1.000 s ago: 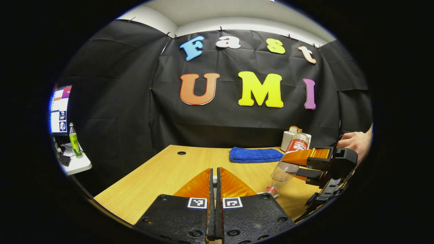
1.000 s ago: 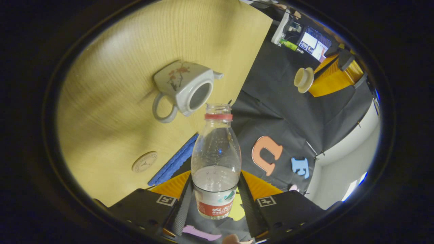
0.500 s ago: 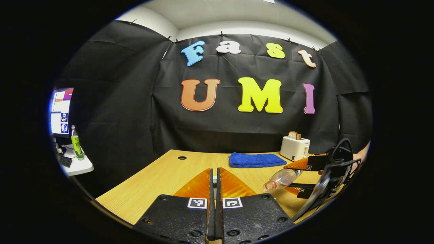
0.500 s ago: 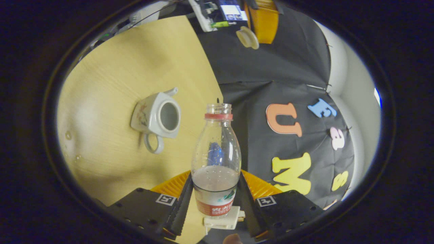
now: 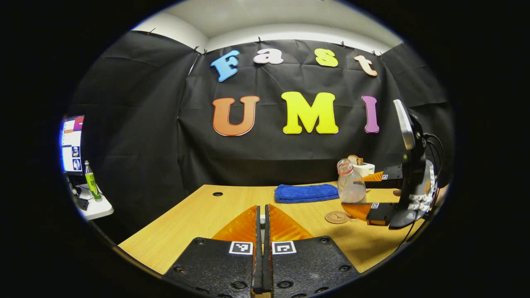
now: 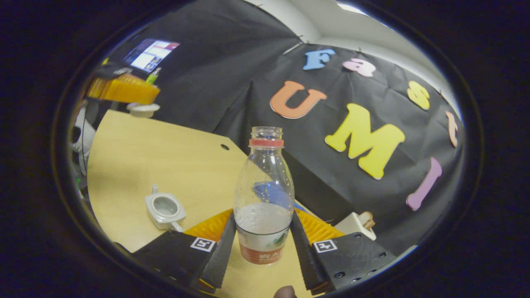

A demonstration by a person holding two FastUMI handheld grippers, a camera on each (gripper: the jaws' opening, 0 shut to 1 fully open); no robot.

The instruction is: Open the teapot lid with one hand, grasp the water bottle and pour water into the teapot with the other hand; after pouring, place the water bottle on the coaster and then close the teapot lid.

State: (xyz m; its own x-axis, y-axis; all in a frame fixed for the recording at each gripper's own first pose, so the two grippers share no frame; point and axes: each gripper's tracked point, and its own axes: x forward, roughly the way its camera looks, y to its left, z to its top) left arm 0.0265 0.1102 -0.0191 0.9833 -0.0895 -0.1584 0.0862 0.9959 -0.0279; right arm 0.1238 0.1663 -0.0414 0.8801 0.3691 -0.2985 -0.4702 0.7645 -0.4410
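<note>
The right gripper (image 6: 262,248) had its jaws clamped on the water bottle (image 6: 263,194), one finger against each side of the labelled lower part. In the right gripper view the bottle stood straight up between the jaws, uncapped, with a red ring below its open mouth and some water in its lower part. The left gripper view showed the same bottle (image 5: 351,187) upright above the desk (image 5: 194,215), held from the right by the right gripper (image 5: 359,194). The round coaster (image 5: 336,217) lay flat on the desk just below and slightly left of the bottle's base; whether the bottle touched the desk or the coaster could not be told.

The teapot (image 6: 165,210) sat on the desk to the left of the right gripper's jaws in the right gripper view, its top open and the inside showing, its handle toward the camera. The teapot lid (image 6: 143,109) hung in the air well above and behind the pot, at the tip of the left gripper (image 6: 143,103), which reached in from the left. In the left gripper view the left gripper (image 5: 261,215) showed its jaws drawn nearly together with only a thin slit between them, the lid itself hidden at their tip.

A folded blue towel (image 5: 301,193) lay on the far side of the desk, and a white toaster (image 5: 364,168) with a slice of bread stood behind the bottle.
</note>
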